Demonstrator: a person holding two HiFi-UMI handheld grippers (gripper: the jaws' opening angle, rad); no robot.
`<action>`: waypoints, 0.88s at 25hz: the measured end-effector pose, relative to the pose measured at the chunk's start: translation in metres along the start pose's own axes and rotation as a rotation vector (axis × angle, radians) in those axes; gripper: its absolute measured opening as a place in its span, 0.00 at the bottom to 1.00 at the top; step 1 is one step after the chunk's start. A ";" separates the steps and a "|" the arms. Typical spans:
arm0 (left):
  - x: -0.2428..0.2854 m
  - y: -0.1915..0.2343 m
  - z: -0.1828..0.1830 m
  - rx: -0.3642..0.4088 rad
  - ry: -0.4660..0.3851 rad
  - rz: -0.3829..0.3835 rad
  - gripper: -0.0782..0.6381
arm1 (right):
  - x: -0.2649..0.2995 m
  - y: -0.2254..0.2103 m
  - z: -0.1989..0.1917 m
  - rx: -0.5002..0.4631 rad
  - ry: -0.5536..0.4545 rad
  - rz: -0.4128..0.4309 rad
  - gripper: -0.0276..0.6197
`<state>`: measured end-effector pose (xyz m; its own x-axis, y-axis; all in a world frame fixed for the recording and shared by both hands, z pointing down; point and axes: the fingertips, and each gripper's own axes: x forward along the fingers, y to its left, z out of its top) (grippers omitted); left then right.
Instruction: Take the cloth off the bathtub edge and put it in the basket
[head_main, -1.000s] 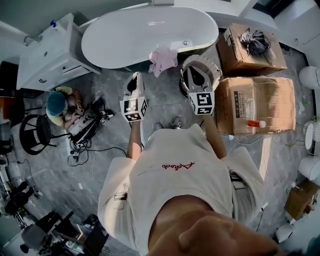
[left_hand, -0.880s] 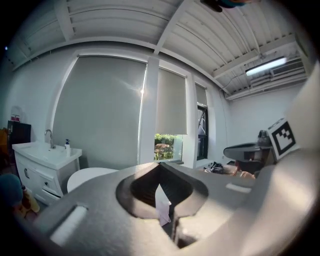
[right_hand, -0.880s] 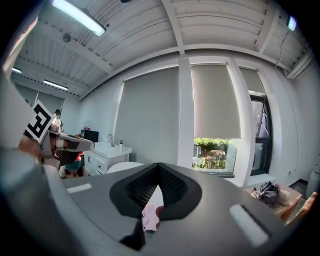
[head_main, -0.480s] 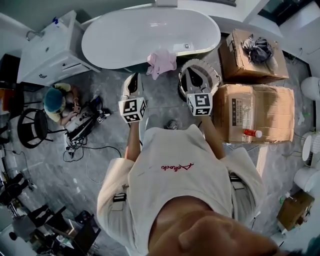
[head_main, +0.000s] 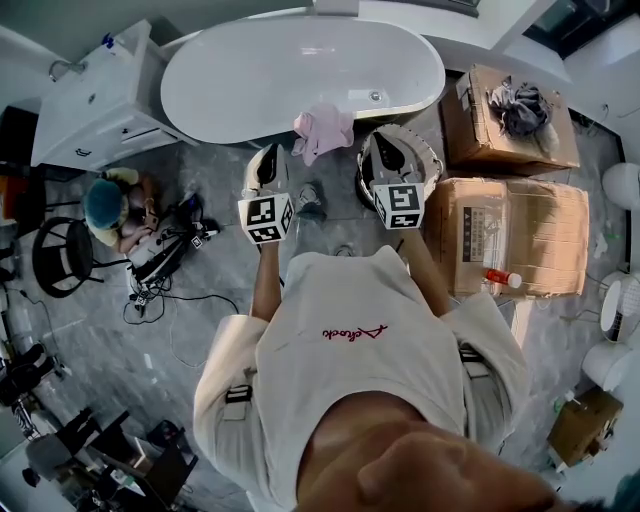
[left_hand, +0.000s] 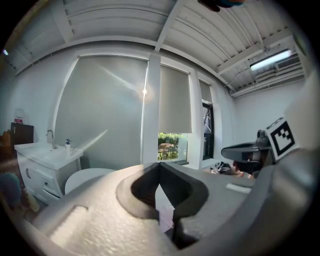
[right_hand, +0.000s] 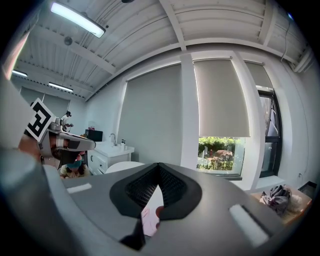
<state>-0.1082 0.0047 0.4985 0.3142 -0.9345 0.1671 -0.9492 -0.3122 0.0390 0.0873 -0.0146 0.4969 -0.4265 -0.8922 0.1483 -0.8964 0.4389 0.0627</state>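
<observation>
A pink cloth (head_main: 322, 130) hangs over the near edge of the white bathtub (head_main: 250, 80). Just right of it on the floor stands a white woven basket (head_main: 432, 150). My left gripper (head_main: 266, 160) is shut and empty, held a little to the left of and below the cloth. My right gripper (head_main: 390, 150) is shut and empty too, hovering over the basket's opening. In the right gripper view the gripper (right_hand: 159, 167) points toward the tub (right_hand: 125, 167), and a bit of pink cloth (right_hand: 147, 220) shows through the slit below the jaws. The left gripper (left_hand: 160, 172) faces the tub (left_hand: 87, 177).
Two cardboard boxes stand at the right: a large one (head_main: 520, 220) with a red-capped bottle (head_main: 500, 277) and a farther one holding a grey rag (head_main: 515, 105). A white vanity (head_main: 95, 100) is left of the tub. A person (head_main: 115, 210) sits by cables and a black chair (head_main: 65, 260).
The holder has stepped toward the tub, with one foot now forward between the grippers. Both grippers sit slightly nearer the cloth and the basket, jaws still shut.
</observation>
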 end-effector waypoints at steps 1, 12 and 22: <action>0.004 0.002 -0.003 -0.008 0.000 -0.005 0.11 | 0.004 0.000 0.001 -0.001 -0.001 0.001 0.05; 0.061 0.042 -0.002 -0.020 0.009 -0.013 0.11 | 0.069 -0.006 -0.002 -0.013 0.018 -0.015 0.05; 0.130 0.086 0.005 -0.038 0.008 -0.031 0.11 | 0.148 -0.021 0.012 -0.032 0.019 -0.029 0.05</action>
<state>-0.1491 -0.1441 0.5187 0.3434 -0.9230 0.1735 -0.9390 -0.3340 0.0818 0.0418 -0.1570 0.5059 -0.3977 -0.9026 0.1649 -0.9038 0.4163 0.0989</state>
